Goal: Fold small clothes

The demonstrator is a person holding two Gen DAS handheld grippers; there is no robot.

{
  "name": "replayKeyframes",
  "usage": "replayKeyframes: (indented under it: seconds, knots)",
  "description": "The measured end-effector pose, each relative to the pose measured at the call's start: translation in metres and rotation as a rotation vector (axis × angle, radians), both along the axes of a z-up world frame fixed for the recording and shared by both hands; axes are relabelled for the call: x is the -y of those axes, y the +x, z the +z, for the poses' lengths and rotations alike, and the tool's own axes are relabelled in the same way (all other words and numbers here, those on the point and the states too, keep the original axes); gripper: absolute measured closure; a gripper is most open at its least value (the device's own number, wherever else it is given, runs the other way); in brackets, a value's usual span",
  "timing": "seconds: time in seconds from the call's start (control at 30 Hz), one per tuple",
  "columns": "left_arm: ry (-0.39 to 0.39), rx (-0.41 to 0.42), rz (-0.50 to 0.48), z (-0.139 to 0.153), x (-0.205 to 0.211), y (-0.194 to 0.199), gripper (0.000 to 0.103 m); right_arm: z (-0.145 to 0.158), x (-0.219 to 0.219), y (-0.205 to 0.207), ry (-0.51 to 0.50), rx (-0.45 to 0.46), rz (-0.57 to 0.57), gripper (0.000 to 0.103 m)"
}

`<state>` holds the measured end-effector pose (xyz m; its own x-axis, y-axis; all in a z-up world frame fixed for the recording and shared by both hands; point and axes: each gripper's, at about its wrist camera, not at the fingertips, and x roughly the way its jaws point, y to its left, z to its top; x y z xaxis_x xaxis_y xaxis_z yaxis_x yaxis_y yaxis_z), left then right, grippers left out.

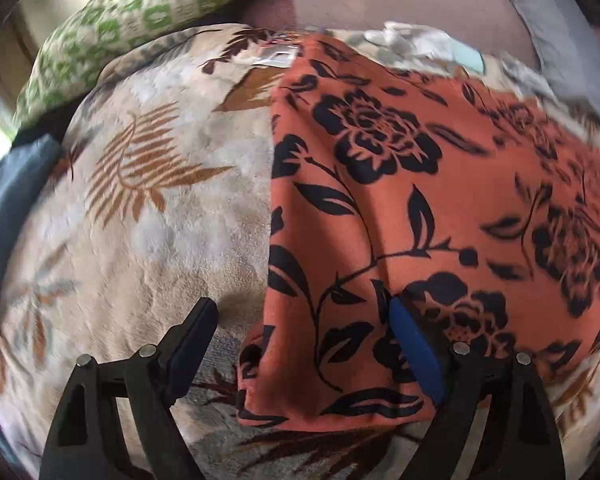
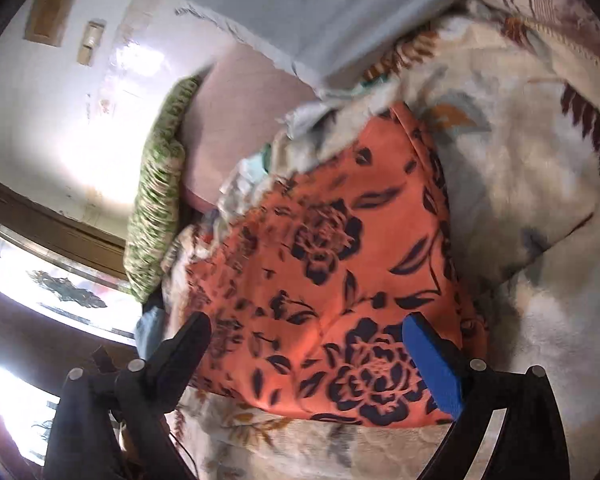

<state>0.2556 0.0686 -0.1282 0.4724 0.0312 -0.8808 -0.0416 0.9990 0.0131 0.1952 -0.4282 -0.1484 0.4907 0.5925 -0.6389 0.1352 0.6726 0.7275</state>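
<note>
Where orange garment lies, leaf-print blanket (plush), white wall

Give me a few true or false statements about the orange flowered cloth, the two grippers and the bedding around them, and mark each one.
1. The orange cloth has a black flower print. True.
2. The left gripper is shut on the cloth. False: its jaws stand open, with the cloth's near corner between them.
3. The cloth lies on a beige leaf-patterned blanket. True.
4. The right gripper is clamped shut. False: it is open over the cloth's near edge.
5. The pillow has a blue striped cover. False: it is green and white.
</note>
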Motion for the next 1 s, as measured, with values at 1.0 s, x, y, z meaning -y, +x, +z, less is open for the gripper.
replayKeyframes:
  seconds: [1.0]
  knots:
    - [0.021, 0.011, -0.144, 0.009, 0.063, 0.01, 0.008, -0.015, -0.019, 0.093, 0.017, 0.034, -0.01, 0.008]
